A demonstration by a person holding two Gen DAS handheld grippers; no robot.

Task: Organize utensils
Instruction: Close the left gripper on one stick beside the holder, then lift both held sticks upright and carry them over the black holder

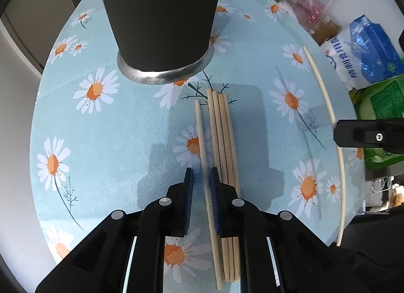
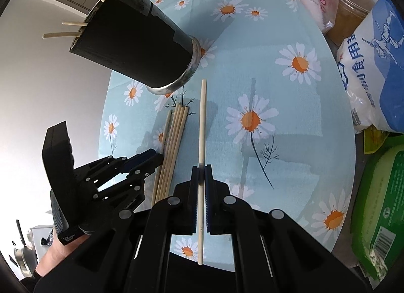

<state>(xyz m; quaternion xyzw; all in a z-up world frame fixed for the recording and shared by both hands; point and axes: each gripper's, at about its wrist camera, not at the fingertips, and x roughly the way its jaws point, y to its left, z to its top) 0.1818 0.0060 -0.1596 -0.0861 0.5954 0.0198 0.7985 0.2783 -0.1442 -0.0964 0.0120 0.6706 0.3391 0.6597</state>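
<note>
A black cup (image 1: 161,15) (image 2: 131,38) with a metal foot stands on the daisy tablecloth (image 1: 113,129), with several chopsticks poking out of its top. A bundle of chopsticks (image 1: 223,141) (image 2: 174,146) lies in front of it. Just left of the bundle lies a single chopstick (image 1: 200,131). My left gripper (image 1: 202,179) (image 2: 154,156) is down over it with jaws narrow. The stick rests against the right pad and a gap shows at the left pad. My right gripper (image 2: 201,174) (image 1: 366,136) is shut on another chopstick (image 2: 202,121) (image 1: 325,106), held above the cloth.
Along the table's right edge stand a blue-and-white salt bag (image 2: 373,71) (image 1: 366,48), a green bag (image 2: 383,204), a jar (image 2: 353,12) and a clear packet. The table's rounded edge runs close on the left. A person's hand (image 2: 50,255) holds the left gripper.
</note>
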